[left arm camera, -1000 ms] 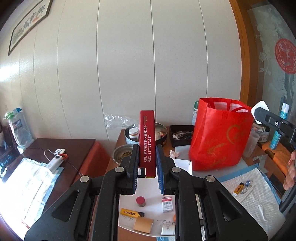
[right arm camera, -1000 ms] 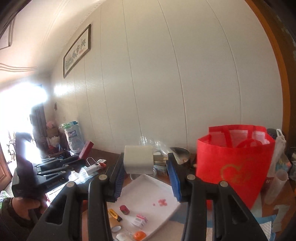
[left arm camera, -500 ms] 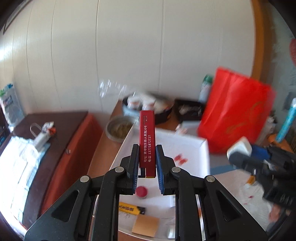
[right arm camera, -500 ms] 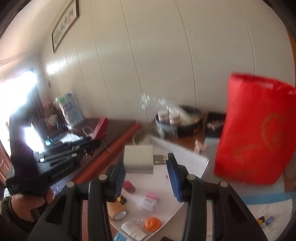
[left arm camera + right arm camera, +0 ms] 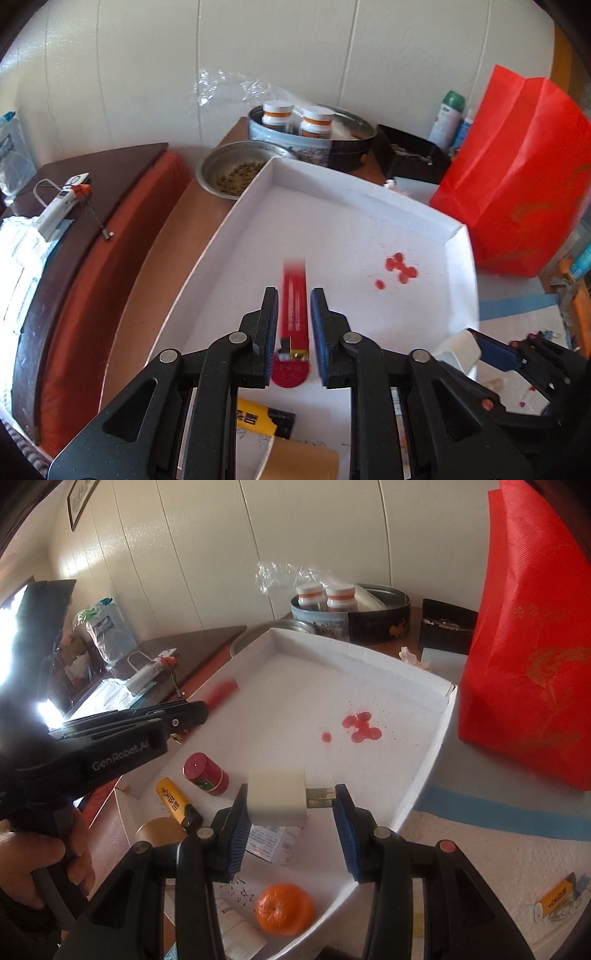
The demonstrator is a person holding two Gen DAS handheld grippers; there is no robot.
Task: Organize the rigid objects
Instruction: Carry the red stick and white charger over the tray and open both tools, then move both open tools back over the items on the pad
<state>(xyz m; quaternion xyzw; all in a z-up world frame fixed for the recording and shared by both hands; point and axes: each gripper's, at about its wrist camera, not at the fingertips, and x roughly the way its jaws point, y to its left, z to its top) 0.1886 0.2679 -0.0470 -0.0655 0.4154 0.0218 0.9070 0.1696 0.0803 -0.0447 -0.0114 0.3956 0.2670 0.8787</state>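
The left gripper (image 5: 293, 325) hangs over the white tray (image 5: 456, 236) with the red lighter (image 5: 294, 306) between its pads. Its jaws are opening, and there is a thin gap on each side of the lighter, which looks blurred. The right gripper (image 5: 290, 808) is closed on a white plug (image 5: 277, 797): one pad is on the plug's body and the other is on its metal pins.

The right wrist view shows more of the tray's near end: an orange (image 5: 284, 908), a small red bottle (image 5: 207, 773), a yellow lighter (image 5: 177, 805) and a paper box under the plug. The left wrist view hides the orange. It shows a metal bowl (image 5: 232, 170) of brown bits beside the tray's far corner on the desk (image 5: 162, 251). Both views show red spots in the tray and the red bag (image 5: 532, 635) by its right side.
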